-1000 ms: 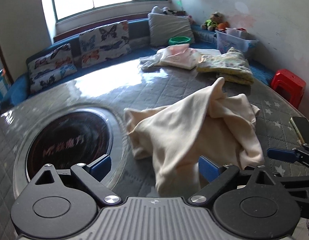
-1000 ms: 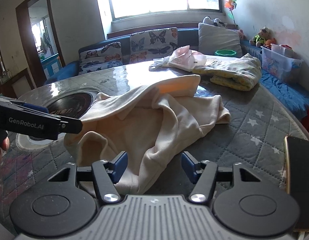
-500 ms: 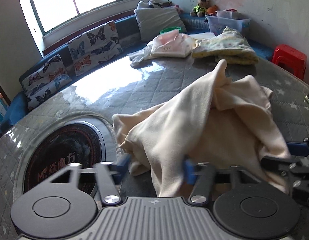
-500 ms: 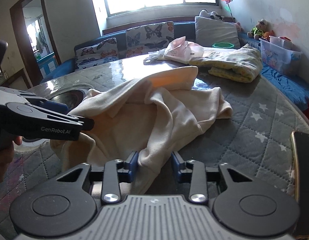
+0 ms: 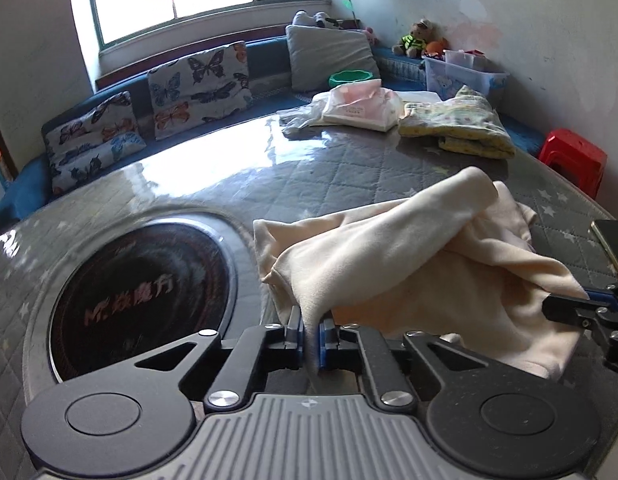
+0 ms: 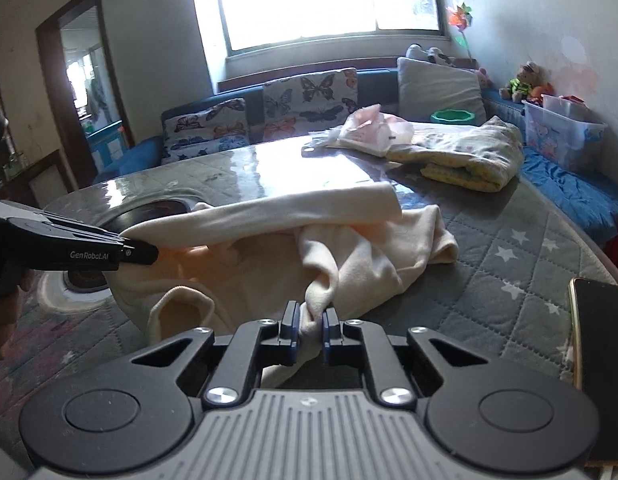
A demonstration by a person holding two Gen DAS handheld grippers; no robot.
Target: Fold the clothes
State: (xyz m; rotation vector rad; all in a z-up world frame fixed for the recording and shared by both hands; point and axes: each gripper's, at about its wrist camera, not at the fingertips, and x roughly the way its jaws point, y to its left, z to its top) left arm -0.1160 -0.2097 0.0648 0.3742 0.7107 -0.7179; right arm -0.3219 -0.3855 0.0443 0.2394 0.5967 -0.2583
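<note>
A crumpled cream garment (image 5: 409, 256) lies on the grey quilted table (image 5: 349, 176). In the left wrist view my left gripper (image 5: 310, 328) is closing, and its blue pads pinch the garment's near left edge. The right wrist view shows my right gripper (image 6: 311, 320) closing too, with a bunched fold of the cream garment (image 6: 269, 256) squeezed between its pads. The left gripper (image 6: 125, 250) enters that view from the left and bites the cloth's left end. At the right edge of the left wrist view the right gripper (image 5: 565, 308) touches the cloth.
A round dark inset (image 5: 141, 300) sits in the table to the left of the garment. A phone (image 6: 601, 368) lies at the table's right edge. Folded yellow clothes (image 5: 461, 128) and a pink packet (image 5: 361, 106) rest at the far side. A red stool (image 5: 573, 160) stands beyond.
Both grippers went from wide open to closed on the cream garment's near edge. The left gripper shifted to the right towards the cloth, and the cloth now stretches between them.
</note>
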